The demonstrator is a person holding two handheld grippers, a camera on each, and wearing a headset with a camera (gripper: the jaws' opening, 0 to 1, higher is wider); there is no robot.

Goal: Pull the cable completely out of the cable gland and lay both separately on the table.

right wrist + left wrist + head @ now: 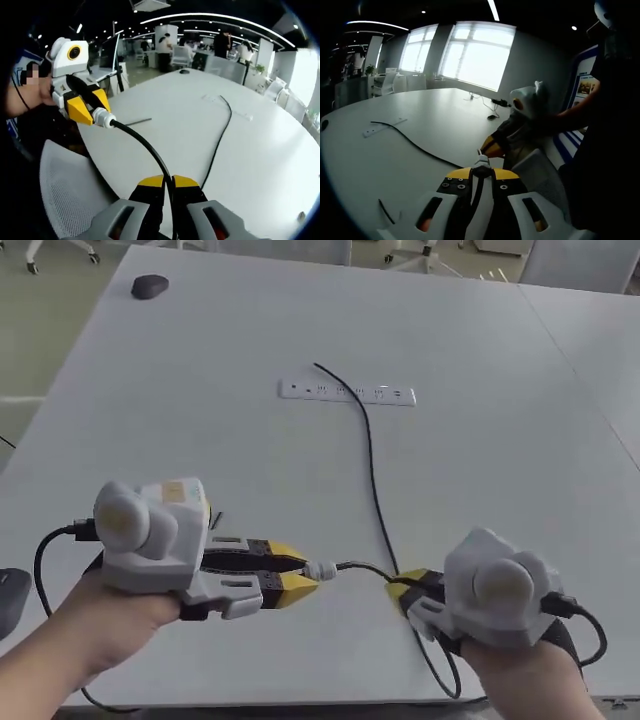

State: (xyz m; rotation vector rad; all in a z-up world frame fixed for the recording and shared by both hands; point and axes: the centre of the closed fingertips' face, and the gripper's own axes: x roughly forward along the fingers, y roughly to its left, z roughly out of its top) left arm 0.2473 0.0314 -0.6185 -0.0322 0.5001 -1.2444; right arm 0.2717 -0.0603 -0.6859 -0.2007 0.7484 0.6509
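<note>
The cable gland (320,570), a small pale fitting, is held up off the tabletop (200,390) close to the near edge, pinched at the yellow tips of the left tongs (305,572). In the left gripper view the gland (481,161) sits squarely between that pair's closed-in tips (481,172). The black cable (371,455) is still seated in the gland and leaves it to the right in a short arc to the right tongs (400,588), which are pressed together on it. The right gripper view shows the cable (145,145) running from the gland (102,118) down into the narrow slit between its own tips (167,180), with the left tongs (96,111) facing them. The two pairs of tongs are near each other with the stretch of cable between them. From the left gripper view the right tongs (490,145) lie just beyond the gland. The rest of the cable lies on the tabletop and snakes away to the far side, where its end crosses a white power strip (347,392). A short dark sliver (215,520) rests on the tabletop just beyond the left tongs. A dark computer mouse (150,286) sits at the far left. A white mesh chair (65,190) stands at the near edge of the tabletop.
</note>
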